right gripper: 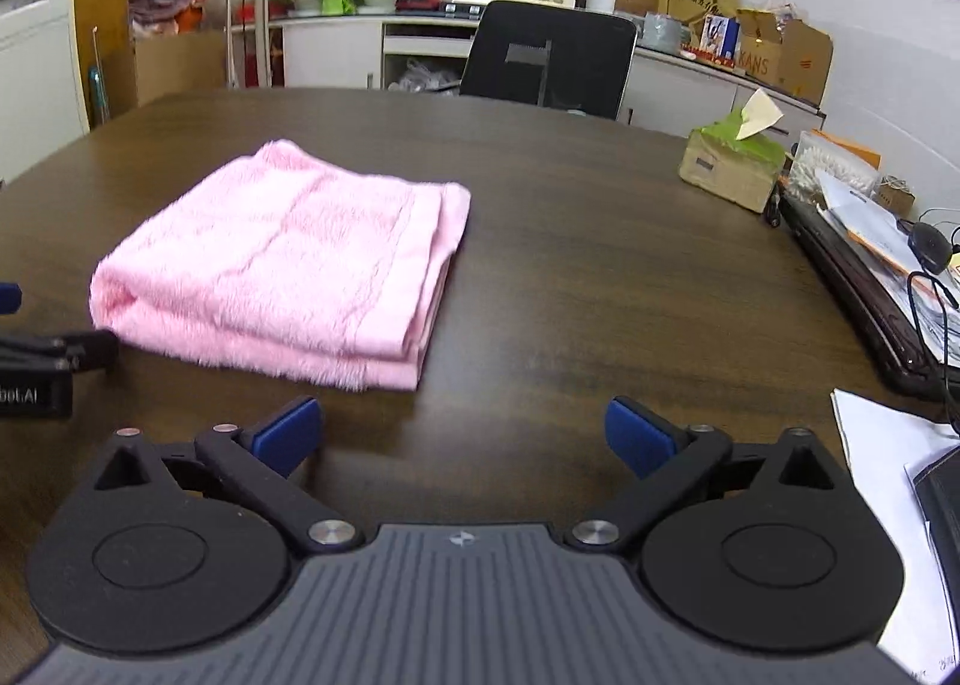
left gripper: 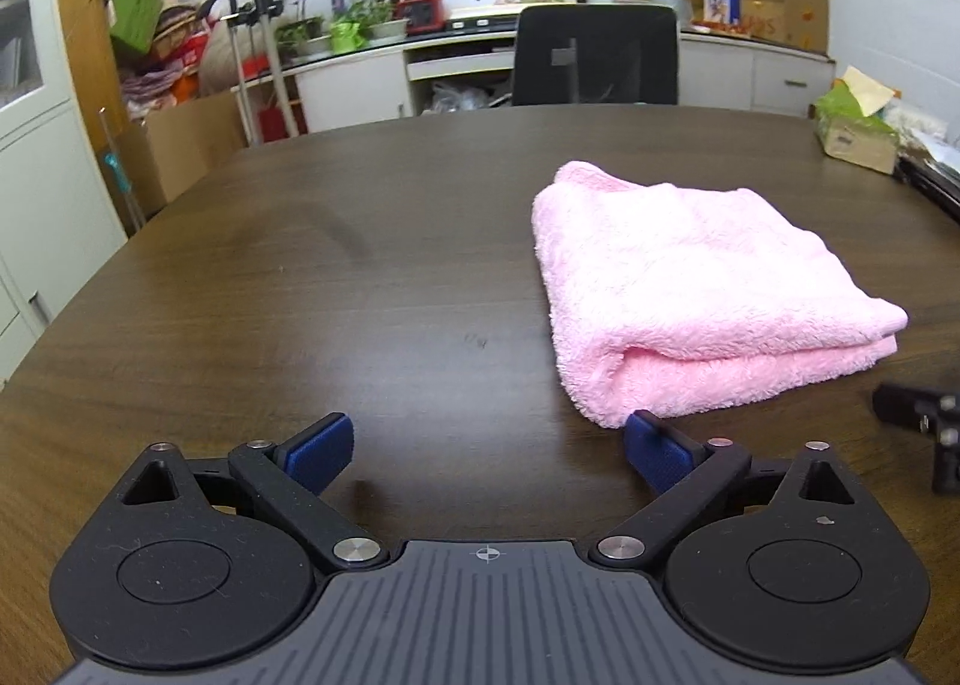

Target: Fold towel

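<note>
1. The left gripper and the right gripper both hang low over the table, jaws spread wide, holding nothing.
2. Just ahead, between them, the pink towel lies folded.
3. Beyond stands a black chair.

Towel lies on table (chair behind).

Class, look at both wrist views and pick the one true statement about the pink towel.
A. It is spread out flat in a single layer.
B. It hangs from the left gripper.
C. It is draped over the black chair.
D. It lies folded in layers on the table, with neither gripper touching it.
D: the pink towel rests in stacked layers on the table, while the left gripper and right gripper are both open and empty, short of it.
</note>
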`<act>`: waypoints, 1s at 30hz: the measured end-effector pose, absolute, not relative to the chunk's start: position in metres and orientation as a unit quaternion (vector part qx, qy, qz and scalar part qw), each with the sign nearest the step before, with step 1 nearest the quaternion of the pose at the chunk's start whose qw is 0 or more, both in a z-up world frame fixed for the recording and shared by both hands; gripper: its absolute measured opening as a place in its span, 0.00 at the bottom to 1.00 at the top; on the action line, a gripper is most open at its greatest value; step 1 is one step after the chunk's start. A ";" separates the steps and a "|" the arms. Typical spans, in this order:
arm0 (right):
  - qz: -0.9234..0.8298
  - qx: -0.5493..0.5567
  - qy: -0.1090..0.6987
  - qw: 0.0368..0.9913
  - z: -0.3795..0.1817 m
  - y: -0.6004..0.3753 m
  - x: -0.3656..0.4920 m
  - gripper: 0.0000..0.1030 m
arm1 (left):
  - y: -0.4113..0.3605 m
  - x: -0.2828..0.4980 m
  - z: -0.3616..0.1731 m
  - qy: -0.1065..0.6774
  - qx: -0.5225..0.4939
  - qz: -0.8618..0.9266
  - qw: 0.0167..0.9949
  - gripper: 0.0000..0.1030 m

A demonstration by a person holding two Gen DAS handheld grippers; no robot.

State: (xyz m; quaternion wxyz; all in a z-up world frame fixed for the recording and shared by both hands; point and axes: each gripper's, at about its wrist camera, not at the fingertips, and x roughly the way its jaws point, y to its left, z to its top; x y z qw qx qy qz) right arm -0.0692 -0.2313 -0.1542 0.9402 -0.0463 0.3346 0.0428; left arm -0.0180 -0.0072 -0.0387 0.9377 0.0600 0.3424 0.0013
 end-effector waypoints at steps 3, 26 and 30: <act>0.039 -0.060 0.339 0.938 -0.158 -0.229 -0.070 0.99 | -0.007 -0.021 -0.040 0.344 0.059 0.001 0.937 1.00; 0.038 -0.004 0.350 0.936 -0.162 -0.242 -0.073 1.00 | -0.018 -0.034 -0.045 0.338 0.043 -0.006 0.940 1.00; 0.035 -0.003 0.351 0.936 -0.162 -0.241 -0.074 1.00 | -0.017 -0.032 -0.044 0.340 0.036 -0.009 0.940 1.00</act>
